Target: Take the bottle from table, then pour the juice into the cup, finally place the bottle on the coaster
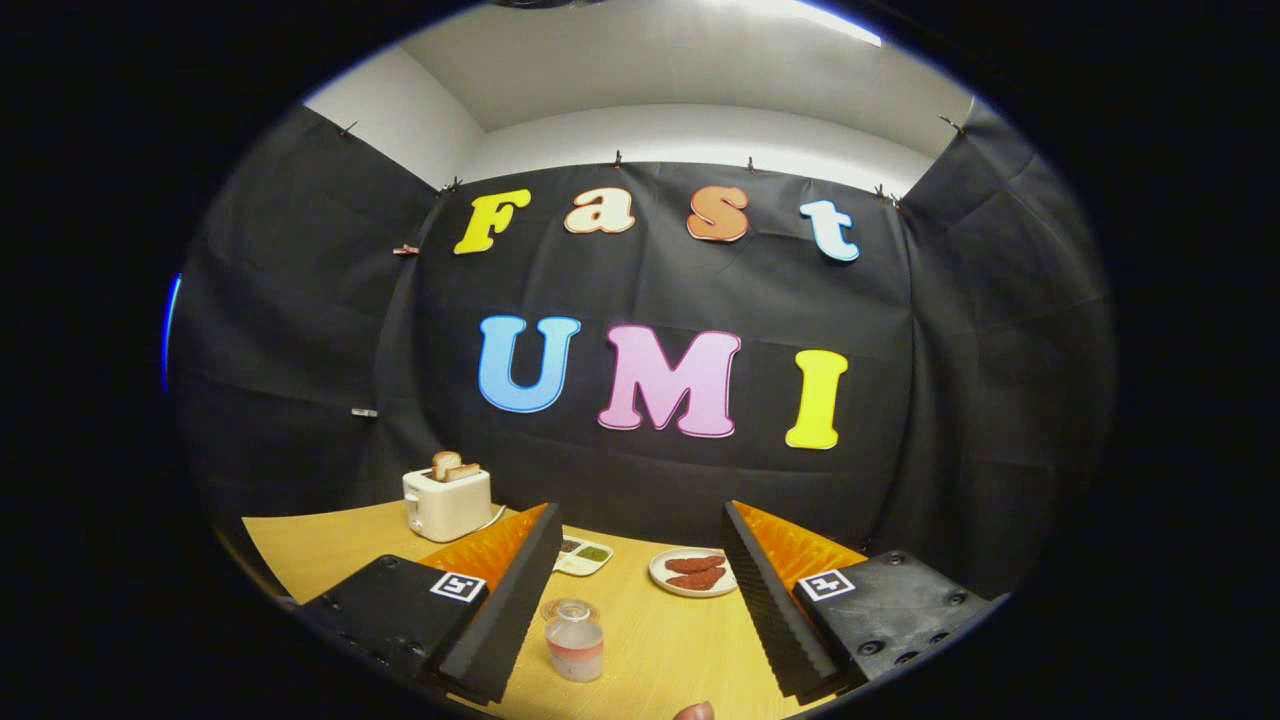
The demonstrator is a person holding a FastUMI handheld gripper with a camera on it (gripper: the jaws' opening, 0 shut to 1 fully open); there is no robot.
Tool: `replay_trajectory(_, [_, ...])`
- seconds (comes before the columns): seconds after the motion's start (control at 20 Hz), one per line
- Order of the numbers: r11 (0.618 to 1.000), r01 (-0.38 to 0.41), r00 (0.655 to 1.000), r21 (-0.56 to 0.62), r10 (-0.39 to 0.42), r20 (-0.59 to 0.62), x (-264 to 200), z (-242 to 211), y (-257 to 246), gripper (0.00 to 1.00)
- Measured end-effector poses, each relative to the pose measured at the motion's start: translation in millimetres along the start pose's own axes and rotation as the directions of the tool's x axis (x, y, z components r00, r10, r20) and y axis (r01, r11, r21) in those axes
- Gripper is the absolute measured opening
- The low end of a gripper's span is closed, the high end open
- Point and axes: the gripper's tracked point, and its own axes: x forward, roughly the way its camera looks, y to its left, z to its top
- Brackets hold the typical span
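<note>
Bottle (575, 641): small, clear, squat, rounded shoulders, pale pinkish liquid in the lower part. Looks like thin plastic, smooth-walled. Stands upright on the surface (320, 550), between the two fingers but nearer the left one; not touched by either.

Claw (630, 600): spread wide, holding nothing. Finger faces ribbed, like sawtooth foam; should give some bite on a slick wall.

Step in hand, by my reading: the first, approach for the take. Nothing poured, bottle not lifted.

Next move calls for: shift slightly left to centre the bottle, advance so the pads meet its body below the shoulder, then close gently. A light bottle can tip if one finger lands first.

Coaster (568, 608): a pale, round, flat disc lies just beyond the bottle, partly hidden by it; probably the coaster, though the view is too distorted there to be sure.

Further out: a small divided dish (583, 556) with green contents; a white round plate (694, 572) with reddish-brown patties; a cream toaster (447, 503), glossy, two bread slices standing in it. Surface is light wood grain, matte.
</note>
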Motion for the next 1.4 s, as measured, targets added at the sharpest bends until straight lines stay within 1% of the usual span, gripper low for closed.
replay_trajectory(0.15, [0.999,-0.035,0.999,0.032,0.036,-0.015,4.4,-37.9,14.7,0.97])
replay_trajectory(0.3, [0.997,-0.063,0.996,0.035,0.065,-0.057,10.6,-81.4,26.0,0.97])
replay_trajectory(0.6, [0.995,-0.076,0.986,0.059,0.084,-0.144,26.2,-159.7,47.9,0.97])
replay_trajectory(0.8, [0.997,-0.054,0.979,0.054,0.064,-0.196,32.2,-202.2,54.5,0.97])
replay_trajectory(1.05, [0.998,-0.001,0.974,0.067,0.016,-0.225,46.3,-234.2,52.5,0.97])
replay_trajectory(1.25, [0.997,0.028,0.971,0.076,-0.01,-0.238,58.5,-248.8,54.3,0.98])
replay_trajectory(1.4, [0.996,0.053,0.971,0.077,-0.034,-0.235,67.1,-253.9,51.4,0.92])
